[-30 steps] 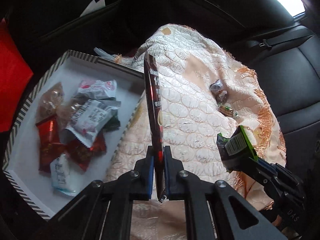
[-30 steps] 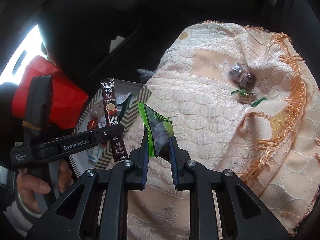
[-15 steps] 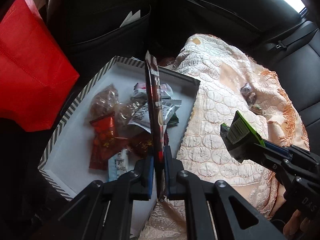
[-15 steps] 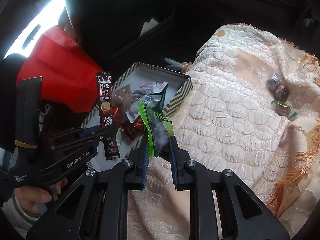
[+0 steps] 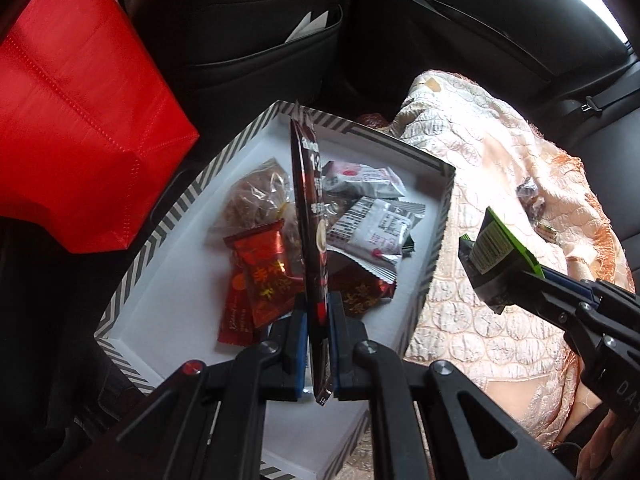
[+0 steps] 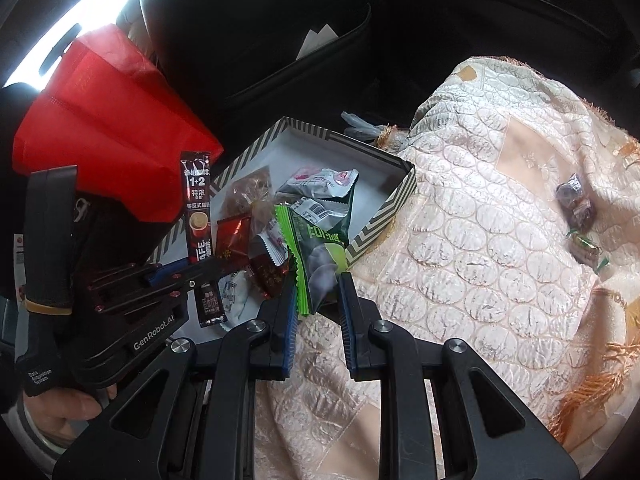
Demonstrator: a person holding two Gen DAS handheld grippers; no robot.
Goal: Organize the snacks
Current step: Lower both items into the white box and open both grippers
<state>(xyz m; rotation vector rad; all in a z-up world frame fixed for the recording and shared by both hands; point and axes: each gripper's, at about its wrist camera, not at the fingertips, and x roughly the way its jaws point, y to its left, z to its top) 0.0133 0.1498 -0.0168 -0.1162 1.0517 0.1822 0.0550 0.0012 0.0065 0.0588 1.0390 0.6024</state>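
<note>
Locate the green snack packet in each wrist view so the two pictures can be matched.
Left wrist view: the green snack packet sits at right of centre, gripped by the right claw, over the cream quilted cloth.
Right wrist view: the packet stands at lower centre, upright between that claw's blue pads.
Shared landmark: the striped box, whose near corner lies just beside the packet in both views.
</note>
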